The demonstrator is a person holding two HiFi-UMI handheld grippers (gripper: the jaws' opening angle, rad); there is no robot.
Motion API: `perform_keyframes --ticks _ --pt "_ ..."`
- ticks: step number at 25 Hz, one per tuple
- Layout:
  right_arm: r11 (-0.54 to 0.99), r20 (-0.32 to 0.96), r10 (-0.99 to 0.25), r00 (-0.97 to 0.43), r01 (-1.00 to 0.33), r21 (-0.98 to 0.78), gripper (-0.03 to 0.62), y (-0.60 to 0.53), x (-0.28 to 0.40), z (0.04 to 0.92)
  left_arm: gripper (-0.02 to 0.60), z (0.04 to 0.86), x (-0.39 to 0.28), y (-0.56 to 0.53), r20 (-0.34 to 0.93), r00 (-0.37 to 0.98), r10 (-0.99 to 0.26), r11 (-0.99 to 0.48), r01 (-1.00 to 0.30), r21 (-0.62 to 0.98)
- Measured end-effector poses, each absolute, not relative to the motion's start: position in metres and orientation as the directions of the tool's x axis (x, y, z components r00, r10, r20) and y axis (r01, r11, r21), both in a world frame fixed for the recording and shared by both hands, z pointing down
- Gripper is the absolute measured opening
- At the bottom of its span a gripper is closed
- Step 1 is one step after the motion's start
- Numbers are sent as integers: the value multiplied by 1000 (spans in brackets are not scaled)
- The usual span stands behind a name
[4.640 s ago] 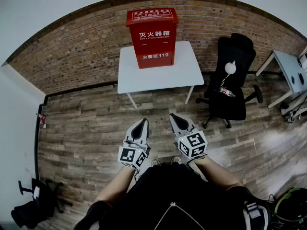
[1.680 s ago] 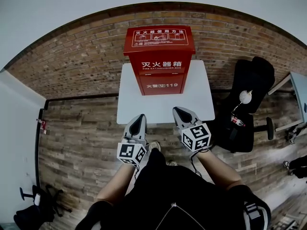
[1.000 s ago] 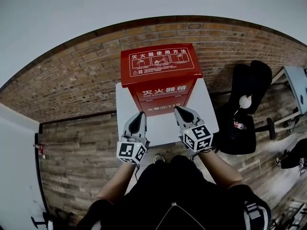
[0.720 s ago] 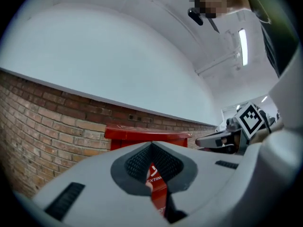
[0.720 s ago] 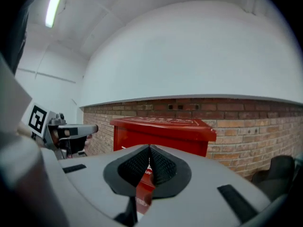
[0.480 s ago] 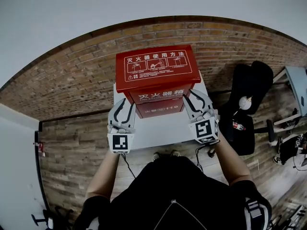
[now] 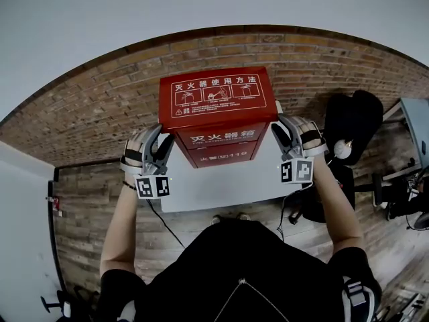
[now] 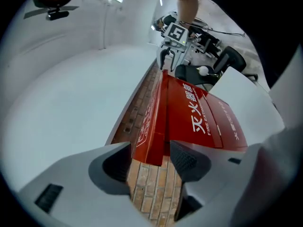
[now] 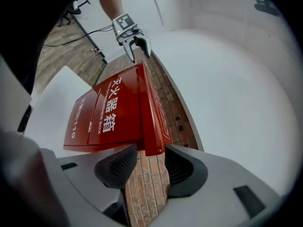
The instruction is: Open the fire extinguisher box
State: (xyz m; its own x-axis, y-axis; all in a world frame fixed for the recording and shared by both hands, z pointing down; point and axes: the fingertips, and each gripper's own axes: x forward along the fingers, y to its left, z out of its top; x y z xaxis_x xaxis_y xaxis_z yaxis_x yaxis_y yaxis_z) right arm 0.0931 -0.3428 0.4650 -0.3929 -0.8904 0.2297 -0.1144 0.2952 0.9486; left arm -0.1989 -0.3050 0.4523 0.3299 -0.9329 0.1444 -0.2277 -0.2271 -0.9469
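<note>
The red fire extinguisher box [image 7: 218, 145] stands on a white table [image 7: 221, 186], and its flat lid [image 7: 216, 94] overhangs the front. My left gripper [image 7: 159, 145] is at the lid's left end and my right gripper [image 7: 287, 127] at its right end. In the left gripper view the left gripper [image 8: 151, 162] has its jaws opening, with the lid's end edge [image 8: 150, 141] just between the tips and clear of the pads. In the right gripper view the right gripper [image 9: 149, 167] is also opening, and the lid's edge [image 9: 152, 136] sits between its tips without touching.
A brick wall [image 7: 87, 113] runs right behind the table. A black office chair [image 7: 355, 123] stands to the right, and a second desk [image 7: 417, 116] is at the far right edge. Wooden flooring [image 7: 80, 227] surrounds the table.
The person has walked up to the table. Both grippers rose from in front of the box, spread out to the two ends of the lid, and their jaws went from shut to open.
</note>
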Motion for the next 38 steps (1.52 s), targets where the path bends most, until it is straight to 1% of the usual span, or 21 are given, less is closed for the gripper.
perform_keyframes --ticks 4,7,12,15,16,18,19,28,38 --pt "244 209 -893 -398 -40 969 178 -348 90 466 290 453 -202 -314 139 319 -938 -204 -180 -962" --pt "217 191 -893 -407 -16 976 178 -350 86 466 290 453 -202 -316 139 322 -936 -196 -152 -969" --pt "191 178 -896 -407 9 982 176 -353 85 466 284 457 -199 -316 154 333 -930 -187 -67 -980" --pt "175 164 -898 -408 10 985 158 -354 84 464 254 462 -197 -315 179 315 -932 -184 14 -983" --pt "171 159 -899 -409 7 985 144 -354 84 463 240 464 -196 -315 188 305 -933 -185 39 -982" --pt "168 154 -898 -412 3 986 143 -354 84 463 204 468 -195 -315 202 287 -936 -190 71 -979" --pt "167 153 -898 -412 2 986 143 -354 84 463 193 469 -195 -315 205 280 -938 -191 76 -979" --pt "182 167 -900 -403 1 983 140 -353 84 462 167 466 -195 -315 218 262 -940 -211 56 -976" --pt "221 200 -895 -399 -8 975 137 -351 84 453 156 454 -194 -310 255 322 -912 -273 -12 -962"
